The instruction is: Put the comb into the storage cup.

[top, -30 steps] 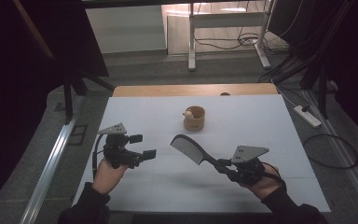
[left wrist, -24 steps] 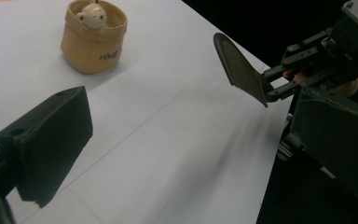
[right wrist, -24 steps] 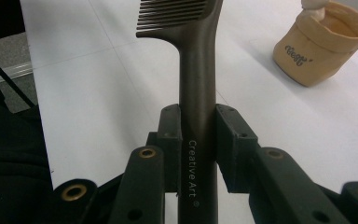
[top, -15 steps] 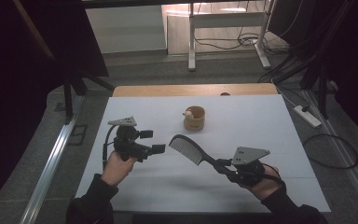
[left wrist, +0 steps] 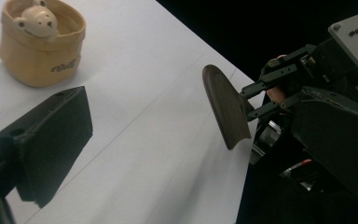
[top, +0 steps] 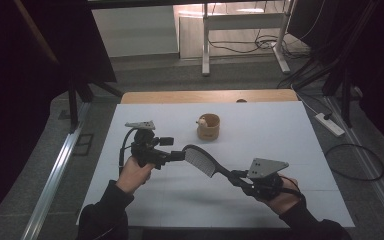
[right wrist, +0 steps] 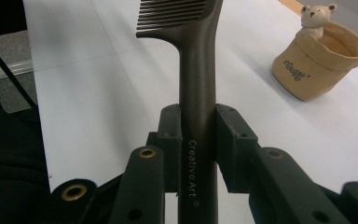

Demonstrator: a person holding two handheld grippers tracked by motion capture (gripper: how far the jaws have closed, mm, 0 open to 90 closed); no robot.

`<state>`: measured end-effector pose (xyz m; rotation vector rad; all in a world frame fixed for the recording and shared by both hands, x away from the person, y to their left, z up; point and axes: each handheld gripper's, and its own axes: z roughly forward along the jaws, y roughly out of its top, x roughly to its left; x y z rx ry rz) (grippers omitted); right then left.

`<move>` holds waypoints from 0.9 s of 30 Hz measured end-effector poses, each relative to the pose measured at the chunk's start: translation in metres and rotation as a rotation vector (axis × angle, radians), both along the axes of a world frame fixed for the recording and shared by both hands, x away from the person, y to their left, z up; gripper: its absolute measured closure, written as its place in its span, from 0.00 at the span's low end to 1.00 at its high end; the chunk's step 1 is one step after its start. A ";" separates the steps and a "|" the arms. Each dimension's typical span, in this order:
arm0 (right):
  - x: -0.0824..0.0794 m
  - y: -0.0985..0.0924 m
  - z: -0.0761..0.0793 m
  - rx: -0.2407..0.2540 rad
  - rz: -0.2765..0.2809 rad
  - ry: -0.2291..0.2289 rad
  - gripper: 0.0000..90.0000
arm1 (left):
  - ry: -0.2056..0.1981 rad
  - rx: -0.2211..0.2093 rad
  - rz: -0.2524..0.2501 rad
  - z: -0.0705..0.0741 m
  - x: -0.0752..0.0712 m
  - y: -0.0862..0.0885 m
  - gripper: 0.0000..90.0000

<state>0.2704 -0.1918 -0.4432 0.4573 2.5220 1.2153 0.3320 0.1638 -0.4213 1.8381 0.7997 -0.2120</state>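
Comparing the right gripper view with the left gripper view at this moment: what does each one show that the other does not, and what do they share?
Right gripper view: the comb's teeth and its handle clamped between the right gripper's pads, with "Creative Art" printed on the handle.

Left gripper view: one black pad of the left gripper standing clear of the comb, the comb head edge-on, and the right gripper's body with its grey plate.

Both: the white table, the comb, and the tan cup with a small bear.

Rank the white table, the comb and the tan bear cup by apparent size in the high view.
1. White table, by far the largest.
2. Comb, long, held in the right gripper.
3. Tan bear cup, smallest.
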 end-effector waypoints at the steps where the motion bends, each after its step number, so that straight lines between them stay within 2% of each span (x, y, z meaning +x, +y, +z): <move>1: 0.000 0.000 0.000 -0.002 0.001 -0.004 0.81 | 0.002 -0.003 -0.004 0.000 0.001 -0.001 0.00; 18: -0.002 0.003 0.001 0.004 0.014 -0.028 0.81 | 0.079 -0.077 -0.072 -0.004 0.014 -0.011 0.00; 27: -0.003 0.005 0.000 0.002 0.022 -0.039 0.81 | 0.107 -0.081 -0.106 -0.004 0.018 -0.019 0.00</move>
